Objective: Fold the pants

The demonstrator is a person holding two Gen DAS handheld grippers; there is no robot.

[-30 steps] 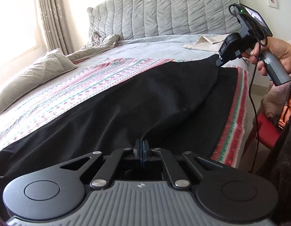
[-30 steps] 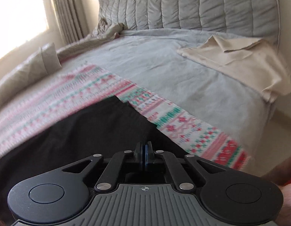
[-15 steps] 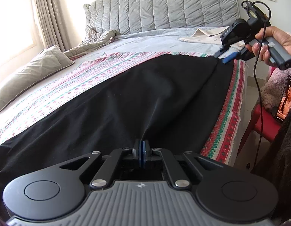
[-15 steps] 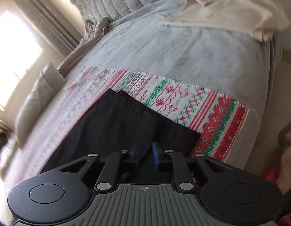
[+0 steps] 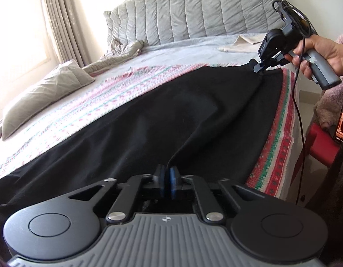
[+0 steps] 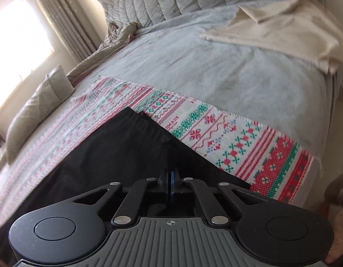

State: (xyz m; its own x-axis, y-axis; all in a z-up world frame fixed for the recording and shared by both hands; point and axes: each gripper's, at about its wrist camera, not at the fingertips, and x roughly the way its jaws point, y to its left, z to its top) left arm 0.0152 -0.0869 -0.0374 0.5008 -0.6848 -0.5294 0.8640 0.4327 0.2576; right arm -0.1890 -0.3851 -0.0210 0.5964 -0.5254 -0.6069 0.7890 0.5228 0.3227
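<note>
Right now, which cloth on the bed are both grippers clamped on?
The black pants, spread over the patterned blanket; left gripper and right gripper pinch them. The beige cloth lies untouched.

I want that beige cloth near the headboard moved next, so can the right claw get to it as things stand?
Probably not right away. The right claw is shut on the black pants, so it must let go first. Beyond that, only open grey bedspread lies between it and the beige cloth.
</note>
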